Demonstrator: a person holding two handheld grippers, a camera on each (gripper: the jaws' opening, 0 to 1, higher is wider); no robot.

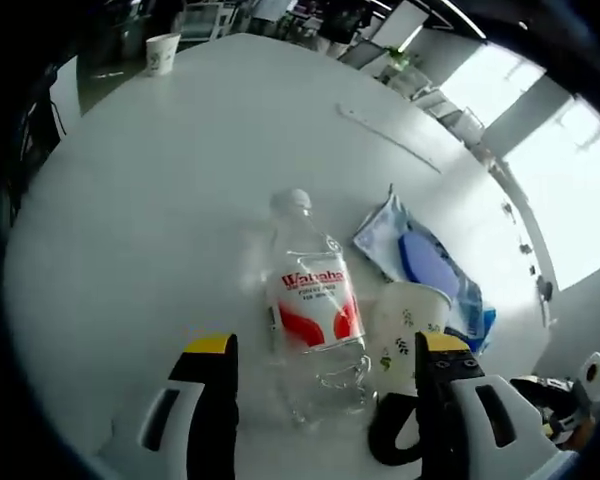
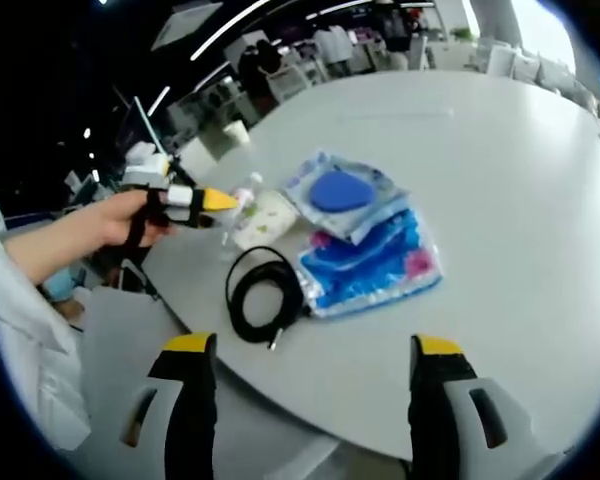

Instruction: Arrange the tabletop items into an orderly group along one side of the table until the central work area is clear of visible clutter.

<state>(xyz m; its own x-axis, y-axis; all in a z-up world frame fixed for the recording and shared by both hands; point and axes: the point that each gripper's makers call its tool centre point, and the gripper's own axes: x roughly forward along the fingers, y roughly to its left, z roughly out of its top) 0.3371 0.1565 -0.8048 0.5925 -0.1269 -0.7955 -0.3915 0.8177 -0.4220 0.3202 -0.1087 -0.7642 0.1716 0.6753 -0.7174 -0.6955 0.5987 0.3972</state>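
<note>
A clear water bottle [image 1: 315, 310] with a red label lies on the white table [image 1: 150, 210], cap pointing away. My left gripper [image 1: 326, 345] is open, its jaws on either side of the bottle's base without touching it. A floral paper cup [image 1: 408, 325] sits just right of the bottle, beside blue plastic packets [image 1: 425, 265]. In the right gripper view my right gripper [image 2: 313, 345] is open and empty at the table's near edge. Beyond it lie a coiled black cable [image 2: 265, 295], the blue packets [image 2: 365, 250], the cup [image 2: 263, 218] and the bottle [image 2: 243, 195]. The left gripper [image 2: 212, 200] reaches in, held by a hand [image 2: 105, 228].
Another paper cup [image 1: 162, 52] stands at the far edge of the table. Part of the black cable [image 1: 390, 440] lies near the left gripper's right jaw. A grey chair [image 2: 120, 340] sits below the table edge. The table [image 2: 520, 170] stretches wide and bare to the right.
</note>
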